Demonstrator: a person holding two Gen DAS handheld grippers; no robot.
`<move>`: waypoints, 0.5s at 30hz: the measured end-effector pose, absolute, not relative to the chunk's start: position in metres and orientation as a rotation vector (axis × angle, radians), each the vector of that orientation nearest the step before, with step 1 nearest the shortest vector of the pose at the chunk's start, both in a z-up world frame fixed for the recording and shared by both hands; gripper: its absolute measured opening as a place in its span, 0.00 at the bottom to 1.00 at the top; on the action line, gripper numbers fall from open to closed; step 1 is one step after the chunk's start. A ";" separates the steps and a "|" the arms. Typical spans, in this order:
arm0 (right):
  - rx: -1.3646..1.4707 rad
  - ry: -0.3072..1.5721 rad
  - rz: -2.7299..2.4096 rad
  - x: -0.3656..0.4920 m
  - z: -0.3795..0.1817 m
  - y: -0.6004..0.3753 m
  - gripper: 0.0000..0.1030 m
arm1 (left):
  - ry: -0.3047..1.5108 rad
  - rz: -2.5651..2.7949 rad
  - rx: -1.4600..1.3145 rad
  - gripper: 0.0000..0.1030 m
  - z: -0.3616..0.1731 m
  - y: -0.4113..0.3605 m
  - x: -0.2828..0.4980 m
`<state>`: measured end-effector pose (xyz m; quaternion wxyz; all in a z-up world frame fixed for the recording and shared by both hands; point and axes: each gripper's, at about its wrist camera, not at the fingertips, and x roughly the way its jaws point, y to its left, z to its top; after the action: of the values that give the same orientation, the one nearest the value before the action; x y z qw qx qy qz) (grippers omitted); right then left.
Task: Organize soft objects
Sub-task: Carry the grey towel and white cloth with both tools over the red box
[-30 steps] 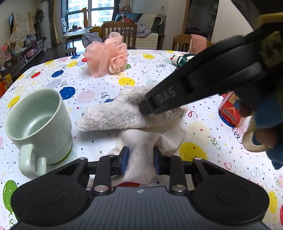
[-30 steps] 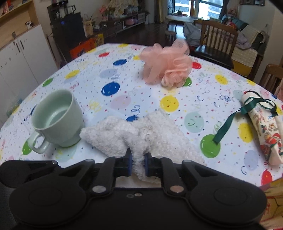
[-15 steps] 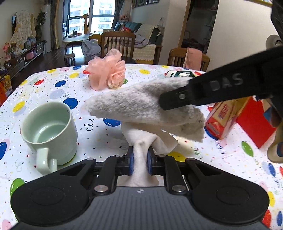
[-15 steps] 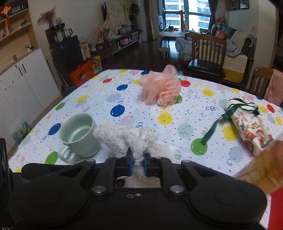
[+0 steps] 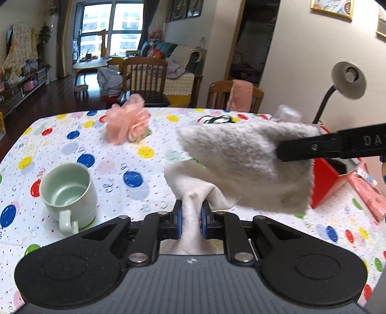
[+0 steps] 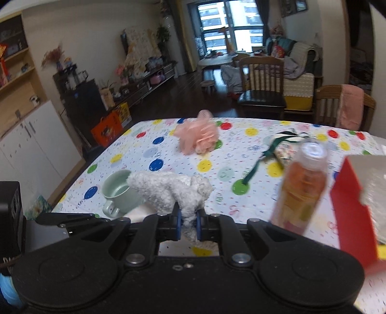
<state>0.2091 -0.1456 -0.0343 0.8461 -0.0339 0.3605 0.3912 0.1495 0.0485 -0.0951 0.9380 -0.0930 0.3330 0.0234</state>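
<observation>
Tablecloth [image 5: 72,145]: polka-dot, smiley spots | chairs [image 6: 261,79] behind | window [image 6: 229,21] far

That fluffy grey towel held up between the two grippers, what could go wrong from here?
The fluffy towel is pinched only at small spots by the left gripper and right gripper, so it may slip out. Its hanging edge could brush the green cup or tip the orange bottle nearby.
</observation>
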 end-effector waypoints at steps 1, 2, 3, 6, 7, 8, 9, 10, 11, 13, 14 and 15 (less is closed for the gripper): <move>-0.060 0.757 0.818 0.208 -0.030 -0.154 0.10 | 0.674 0.039 -0.189 0.14 -0.091 0.046 0.148; -0.054 0.751 0.810 0.206 -0.026 -0.162 0.10 | 0.670 0.030 -0.185 0.14 -0.087 0.043 0.148; -0.046 0.745 0.799 0.205 -0.022 -0.169 0.10 | 0.668 0.021 -0.180 0.14 -0.084 0.039 0.148; -0.007 0.735 0.773 0.204 -0.011 -0.195 0.10 | 0.659 -0.002 -0.171 0.14 -0.074 0.028 0.148; 0.004 0.730 0.759 0.203 -0.008 -0.203 0.10 | 0.655 -0.009 -0.168 0.14 -0.070 0.023 0.148; 0.018 0.724 0.750 0.203 -0.005 -0.212 0.10 | 0.651 -0.017 -0.169 0.14 -0.067 0.019 0.148; 0.029 0.719 0.741 0.204 -0.002 -0.220 0.10 | 0.648 -0.027 -0.171 0.14 -0.064 0.015 0.149; 0.038 0.711 0.727 0.204 0.001 -0.228 0.10 | 0.646 -0.036 -0.171 0.14 -0.061 0.011 0.150; 0.049 0.702 0.715 0.204 0.004 -0.237 0.10 | 0.645 -0.044 -0.169 0.14 -0.058 0.007 0.152; 0.072 0.693 0.697 0.207 0.009 -0.254 0.10 | 0.639 -0.063 -0.164 0.14 -0.051 -0.004 0.156; 0.082 0.689 0.684 0.208 0.012 -0.262 0.10 | 0.633 -0.074 -0.160 0.14 -0.047 -0.009 0.157; 0.092 0.683 0.674 0.209 0.014 -0.271 0.10 | 0.626 -0.083 -0.152 0.14 -0.045 -0.015 0.158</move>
<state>0.2091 -0.2707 0.0144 0.8860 0.0443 0.3286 0.3243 0.1584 -0.0149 -0.0447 0.9478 -0.0744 0.3073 -0.0408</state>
